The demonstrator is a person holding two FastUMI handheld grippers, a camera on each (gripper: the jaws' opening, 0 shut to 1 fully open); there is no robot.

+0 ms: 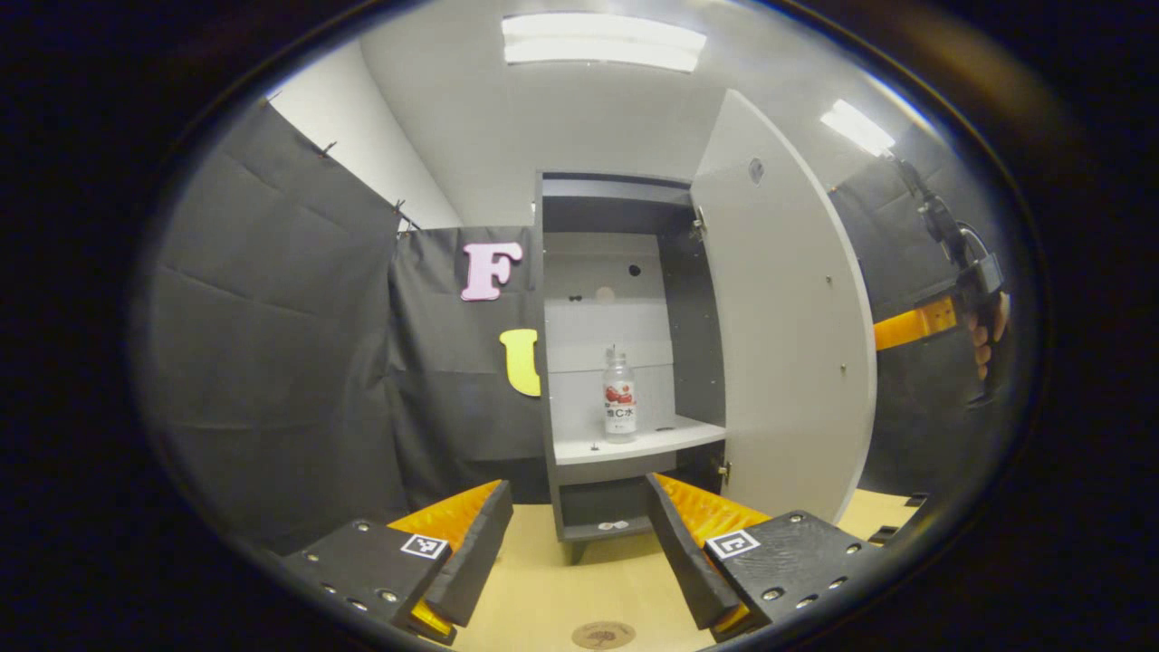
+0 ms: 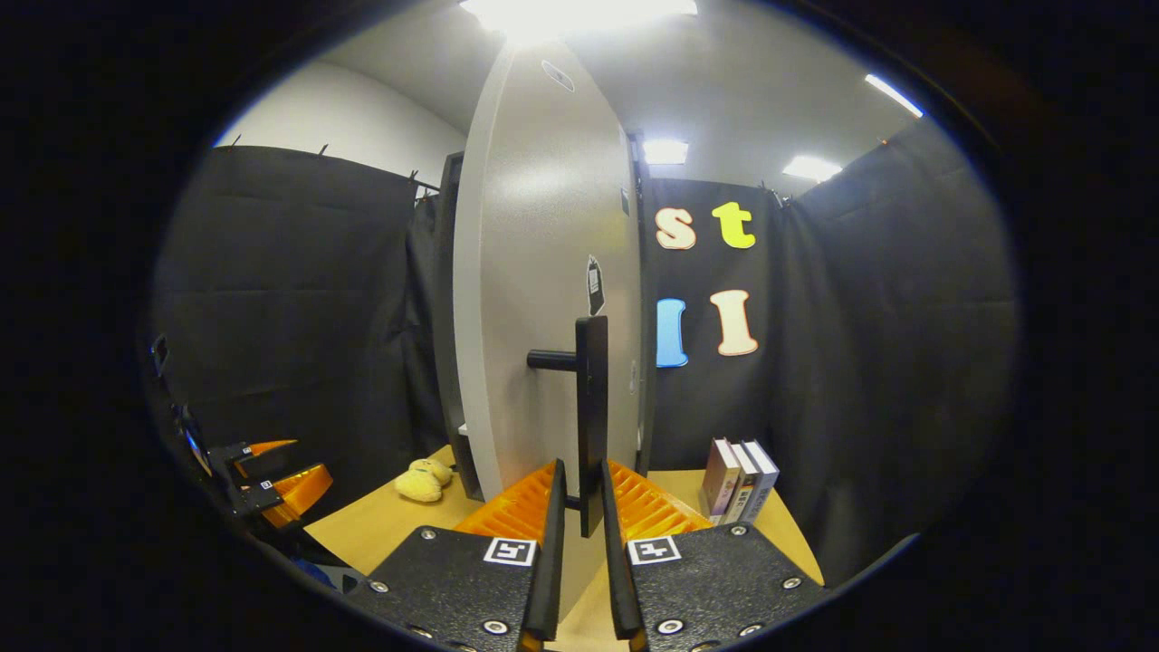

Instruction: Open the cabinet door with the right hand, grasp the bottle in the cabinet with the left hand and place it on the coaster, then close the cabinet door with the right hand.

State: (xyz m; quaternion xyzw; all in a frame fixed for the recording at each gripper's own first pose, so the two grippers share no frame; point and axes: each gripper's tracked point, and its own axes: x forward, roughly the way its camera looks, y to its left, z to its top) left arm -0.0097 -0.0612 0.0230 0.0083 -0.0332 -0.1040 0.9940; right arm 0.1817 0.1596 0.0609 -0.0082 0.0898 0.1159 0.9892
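Door (image 1: pixel 788 317) was already swung open, so step one looked done. Right claw (image 2: pixel 579 534) sat narrow around the lower end of the door's vertical handle bar (image 2: pixel 591 417); whether both fingers actually pressed on it was hard to tell from the right gripper view, gap looked slim on each side. In the left gripper view that same claw (image 1: pixel 914 324) showed far right, behind the door edge, with a hand on it.

Bottle (image 1: pixel 619 397) stood upright on the cabinet's middle shelf (image 1: pixel 652 442), near its front edge, untouched. Left claw (image 1: pixel 579 543) was wide open, low over the bench (image 1: pixel 543 589), well short of the cabinet and roughly lined up with the bottle. Coaster (image 1: pixel 603 634) lay on the bench at the near edge, between and below the fingers.

Left to do, as I judged it: reach in, grasp bottle, carry it back to the coaster, then push the door shut.

Clutter off to the side in the right gripper view: a yellow plush toy (image 2: pixel 422 480) left of the door, books (image 2: pixel 741 493) on the right.
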